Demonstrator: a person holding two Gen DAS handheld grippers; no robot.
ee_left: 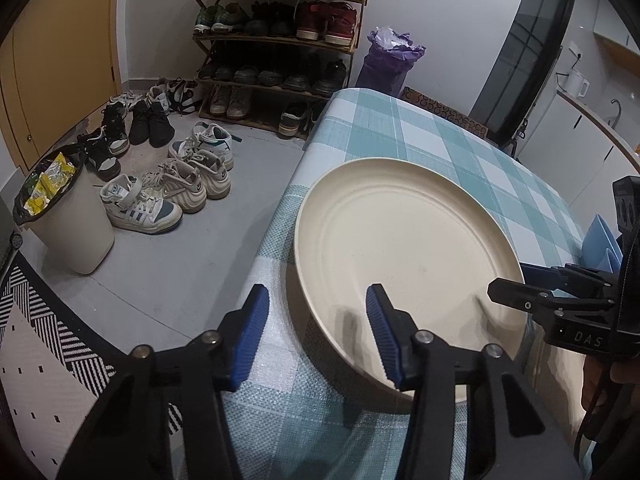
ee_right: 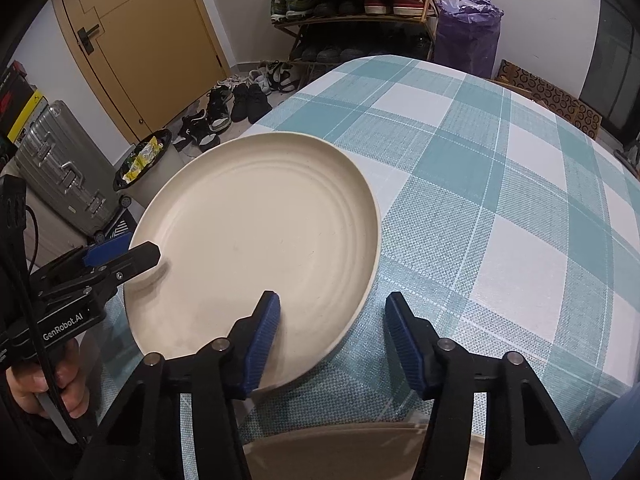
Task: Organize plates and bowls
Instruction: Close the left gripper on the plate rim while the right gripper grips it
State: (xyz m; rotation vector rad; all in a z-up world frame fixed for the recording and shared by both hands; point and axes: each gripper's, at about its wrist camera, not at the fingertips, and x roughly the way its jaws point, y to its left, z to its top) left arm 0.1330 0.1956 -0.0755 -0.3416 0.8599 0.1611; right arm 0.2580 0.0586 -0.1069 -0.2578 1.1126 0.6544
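**Both tongs straddle the rim of one cream plate**

Left tongs [ee_left: 318,330] fill the bottom of the left wrist view, blue pads parted: the right pad sits over the inside of the plate [ee_left: 404,236], the left pad outside its rim over the tabletop [ee_left: 400,128]. The pads do not visibly press the rim, so the grip reads as released. Right tongs [ee_right: 332,334] mirror this at the bottom of the right wrist view: the left pad lies over the plate's inside, the right pad over the checked cloth, with the rim between them and a gap on each side. Each pair's own base is cut off by the frame's lower edge.

Whether the plate's near edge rests flat is hard to make out, since the tongs cover it. It lies at the tabletop's left edge in both views. It is round, matte cream, with faint concentric ridges and a raised lip. A blue item at the right edge of the left view is mostly hidden.
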